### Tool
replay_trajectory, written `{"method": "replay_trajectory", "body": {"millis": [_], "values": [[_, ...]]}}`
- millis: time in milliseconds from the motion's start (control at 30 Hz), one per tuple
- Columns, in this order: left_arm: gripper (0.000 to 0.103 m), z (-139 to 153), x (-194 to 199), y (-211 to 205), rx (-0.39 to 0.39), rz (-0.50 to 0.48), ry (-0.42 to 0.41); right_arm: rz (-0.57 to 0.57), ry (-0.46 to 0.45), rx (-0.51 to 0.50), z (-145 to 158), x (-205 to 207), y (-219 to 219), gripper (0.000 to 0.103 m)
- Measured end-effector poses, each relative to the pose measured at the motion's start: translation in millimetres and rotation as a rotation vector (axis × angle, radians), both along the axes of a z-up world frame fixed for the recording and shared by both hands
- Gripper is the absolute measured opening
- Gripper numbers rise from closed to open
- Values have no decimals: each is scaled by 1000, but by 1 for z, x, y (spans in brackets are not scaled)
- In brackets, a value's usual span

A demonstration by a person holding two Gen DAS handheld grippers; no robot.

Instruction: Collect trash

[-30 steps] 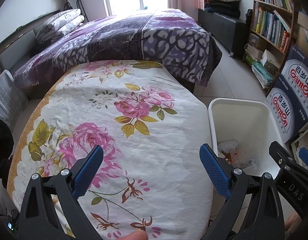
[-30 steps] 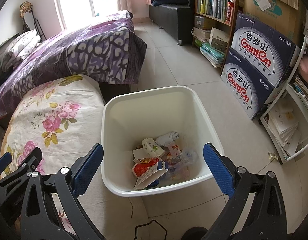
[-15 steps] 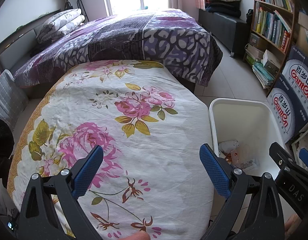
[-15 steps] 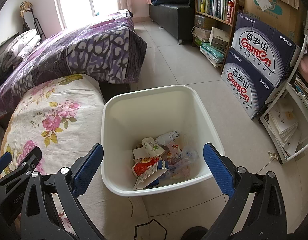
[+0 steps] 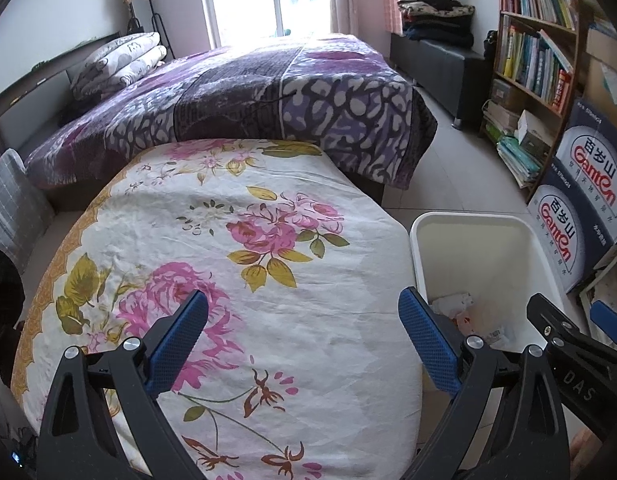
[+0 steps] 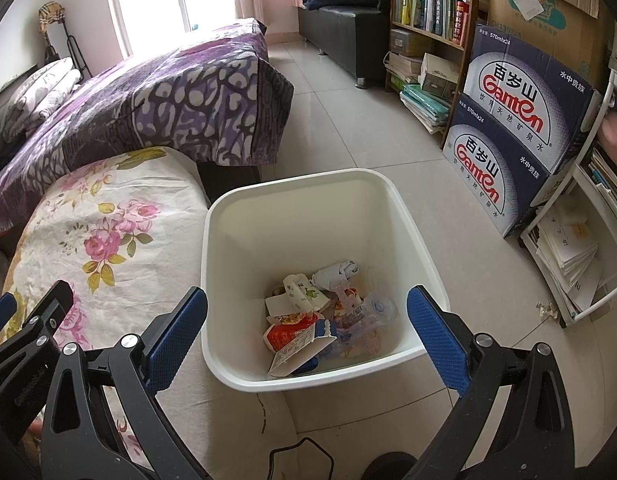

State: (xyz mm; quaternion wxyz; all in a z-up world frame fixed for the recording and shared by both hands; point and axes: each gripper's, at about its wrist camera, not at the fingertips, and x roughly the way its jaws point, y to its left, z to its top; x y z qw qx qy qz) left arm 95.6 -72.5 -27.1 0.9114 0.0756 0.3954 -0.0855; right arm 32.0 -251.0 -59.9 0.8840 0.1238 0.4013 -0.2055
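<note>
A white trash bin (image 6: 308, 184) stands on the tiled floor beside a table covered with a floral cloth (image 5: 236, 264). Several pieces of trash (image 6: 320, 320), among them cartons, wrappers and crumpled paper, lie in the bin's bottom. My right gripper (image 6: 307, 320) is open and empty, held above the bin's near side. My left gripper (image 5: 302, 328) is open and empty above the floral cloth, with the bin (image 5: 468, 224) to its right. No trash shows on the cloth.
A bed with a purple blanket (image 5: 268, 92) lies behind the table. Stacked Ganten water boxes (image 6: 512, 128), a bookshelf (image 6: 428, 4) and a white rack with papers (image 6: 580, 248) line the right side. A dark bench (image 6: 340, 28) stands at the back wall.
Both grippers have stayed open and nearly still. The views have shifted only slightly.
</note>
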Motion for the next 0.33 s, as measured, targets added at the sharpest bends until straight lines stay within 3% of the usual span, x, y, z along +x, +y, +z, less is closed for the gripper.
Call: {"method": "replay_trajectory", "body": {"millis": [333], "values": [[94, -1, 0, -1, 3, 19, 20, 3, 2, -1, 2, 2, -1, 96]]}}
